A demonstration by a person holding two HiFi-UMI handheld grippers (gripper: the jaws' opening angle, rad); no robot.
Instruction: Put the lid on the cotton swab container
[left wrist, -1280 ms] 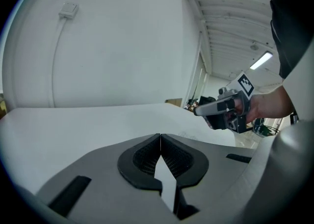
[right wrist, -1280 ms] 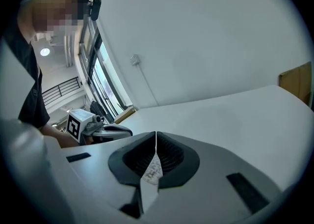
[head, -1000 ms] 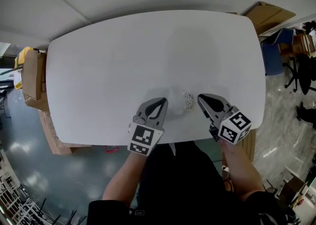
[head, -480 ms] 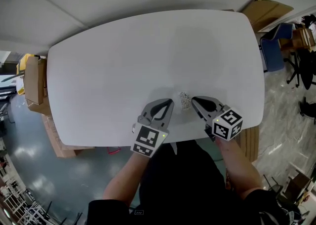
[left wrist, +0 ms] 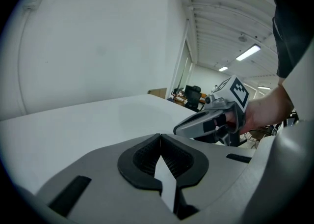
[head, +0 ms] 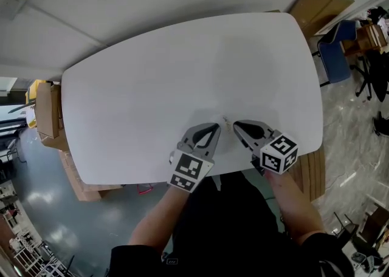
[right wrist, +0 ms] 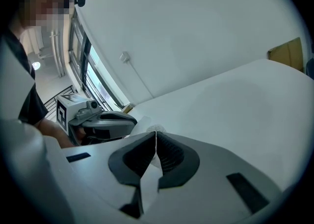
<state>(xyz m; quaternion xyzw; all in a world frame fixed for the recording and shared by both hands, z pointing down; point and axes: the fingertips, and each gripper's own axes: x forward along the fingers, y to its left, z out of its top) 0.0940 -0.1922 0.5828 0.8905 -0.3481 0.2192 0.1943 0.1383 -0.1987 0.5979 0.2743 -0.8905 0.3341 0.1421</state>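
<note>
Off the left end of the rounded white table (head: 152,75) stand brown cardboard boxes (head: 45,112), well apart from the work. Near the table's front edge the person holds the grey left gripper (head: 214,129) angled inward, its jaws pressed together on nothing. Its tip is just beside the target, and I take it to be there as a steadying stop.

Between the two tips sits the small clear cotton swab container (head: 226,123), mostly hidden from above. In the right gripper view only its white swab heads (right wrist: 156,128) peek over the jaws. Beside them is a pale translucent edge that may be the lid or the container wall; I cannot tell which.

The grey right gripper (head: 238,127) mirrors the left, angled in from the other side, its jaws likewise closed with nothing seen between them. With swab heads showing bare, I judge the lid is not yet seated.
</note>
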